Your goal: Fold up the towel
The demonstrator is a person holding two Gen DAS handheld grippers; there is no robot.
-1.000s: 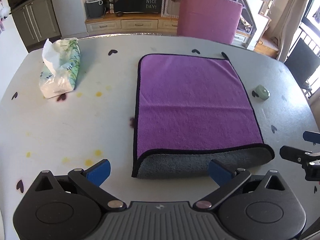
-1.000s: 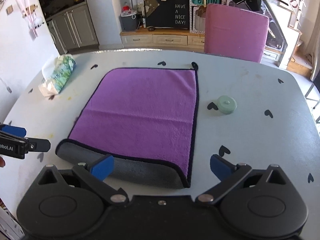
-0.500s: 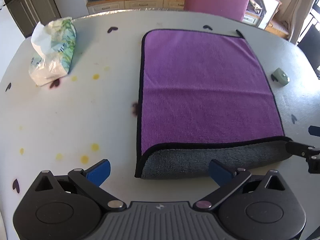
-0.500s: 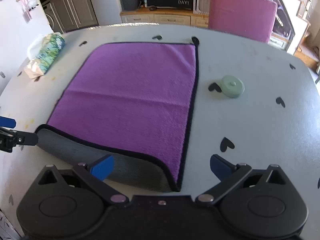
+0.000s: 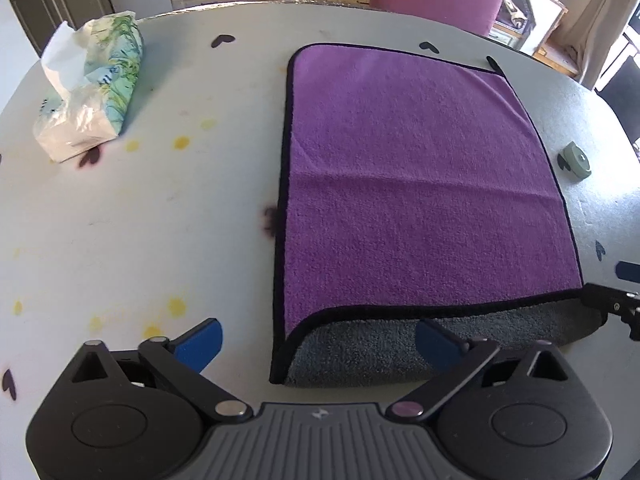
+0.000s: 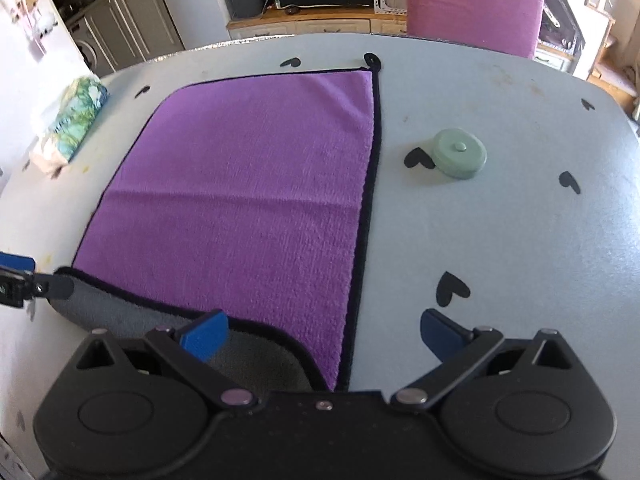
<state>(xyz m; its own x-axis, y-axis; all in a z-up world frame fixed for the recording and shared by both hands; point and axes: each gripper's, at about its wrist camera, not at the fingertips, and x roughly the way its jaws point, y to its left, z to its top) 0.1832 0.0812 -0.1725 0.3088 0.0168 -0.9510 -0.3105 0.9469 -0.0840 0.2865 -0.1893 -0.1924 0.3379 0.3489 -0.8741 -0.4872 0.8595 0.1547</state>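
A purple towel (image 5: 420, 184) with black trim lies flat on the white table (image 5: 140, 220), its near edge turned over and showing the grey underside (image 5: 400, 352). It also shows in the right wrist view (image 6: 248, 200). My left gripper (image 5: 318, 342) is open, straddling the towel's near left corner. My right gripper (image 6: 320, 334) is open, straddling the near right corner. The right gripper's tip shows at the left wrist view's right edge (image 5: 612, 304); the left gripper's tip shows at the right wrist view's left edge (image 6: 24, 280).
A tissue pack (image 5: 92, 88) lies at the table's far left. A small green round tape measure (image 6: 460, 154) sits right of the towel. A pink chair (image 6: 472, 4) stands behind the table. Black heart stickers dot the table.
Both grippers have moved forward and down toward the towel's near folded edge; each other's tips now sit close to the grey fold. Both stay open.
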